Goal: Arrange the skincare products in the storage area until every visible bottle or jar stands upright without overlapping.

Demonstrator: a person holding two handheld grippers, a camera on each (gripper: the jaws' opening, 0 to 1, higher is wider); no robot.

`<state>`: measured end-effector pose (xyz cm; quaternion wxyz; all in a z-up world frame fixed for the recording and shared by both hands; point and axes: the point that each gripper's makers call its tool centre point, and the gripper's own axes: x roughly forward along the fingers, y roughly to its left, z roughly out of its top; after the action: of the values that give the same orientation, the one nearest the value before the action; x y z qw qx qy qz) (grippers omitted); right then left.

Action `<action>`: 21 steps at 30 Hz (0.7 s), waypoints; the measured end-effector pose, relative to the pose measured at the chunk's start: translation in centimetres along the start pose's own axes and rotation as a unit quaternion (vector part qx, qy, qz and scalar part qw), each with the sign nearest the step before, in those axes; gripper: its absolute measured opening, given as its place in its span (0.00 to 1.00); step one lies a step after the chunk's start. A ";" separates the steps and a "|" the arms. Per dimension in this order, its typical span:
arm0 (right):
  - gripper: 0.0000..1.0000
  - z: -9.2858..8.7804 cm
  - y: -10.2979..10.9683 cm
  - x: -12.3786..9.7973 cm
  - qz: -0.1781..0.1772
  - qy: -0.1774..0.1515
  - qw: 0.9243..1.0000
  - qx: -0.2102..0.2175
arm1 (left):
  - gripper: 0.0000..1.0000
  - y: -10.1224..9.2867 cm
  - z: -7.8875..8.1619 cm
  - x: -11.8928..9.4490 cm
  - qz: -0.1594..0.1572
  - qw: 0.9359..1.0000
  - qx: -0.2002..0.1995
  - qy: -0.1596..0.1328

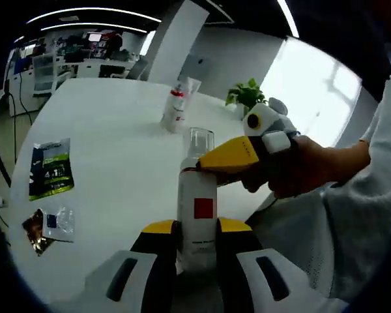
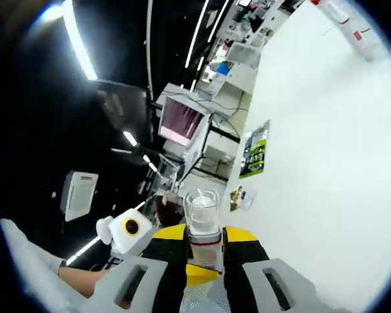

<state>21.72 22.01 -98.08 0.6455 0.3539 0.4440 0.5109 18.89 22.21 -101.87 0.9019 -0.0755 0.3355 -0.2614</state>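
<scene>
white bottle held by both grippers
left gripper clamps its body; right gripper pinches its neck under the clear cap.

White bottle (clear cap) upright; white tube standing behind.

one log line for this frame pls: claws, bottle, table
left claw: shut on white bottle body | right claw: shut on its clear cap | tube: upright on white table | sachets: flat

Left gripper view level, close over white table, right gripper view rolled sideways, both sharing the bottle.
</scene>
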 end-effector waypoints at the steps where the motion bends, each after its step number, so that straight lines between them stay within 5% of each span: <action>1: 0.16 0.6 -0.1 0.0 -0.010 -0.014 1.000 0.012 | 0.18 0.3 -0.1 0.1 0.012 1.000 0.012 0.002; 5: 0.17 0.9 -1.0 0.5 -0.041 -0.008 0.999 0.019 | 0.18 0.6 -0.8 0.4 0.048 0.996 0.071 0.023; 11: 0.14 0.3 -2.0 1.1 -0.072 -0.011 0.997 0.008 | 0.18 1.4 -1.2 0.2 0.080 0.990 0.108 0.034; 13: 0.13 0.5 -1.6 1.0 -0.059 -0.007 0.998 -0.032 | 0.19 1.4 -1.1 0.2 0.079 0.991 0.108 0.030; 15: 0.11 0.8 -0.7 0.9 -0.031 0.001 0.998 -0.050 | 0.19 1.2 -0.4 0.1 0.062 0.993 0.098 0.011; 17: 0.10 0.6 -0.3 0.6 -0.017 0.025 0.996 -0.083 | 0.19 0.3 -0.5 0.1 0.018 0.999 0.034 0.012; 21: 0.08 0.7 0.9 0.2 0.026 0.049 0.992 -0.116 | 0.20 0.0 0.1 -0.2 -0.009 0.999 0.034 -0.007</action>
<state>22.07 22.37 -97.07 0.6462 0.2629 0.4035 0.5921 18.86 22.34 -101.64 0.9038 -0.0501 0.3196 -0.2801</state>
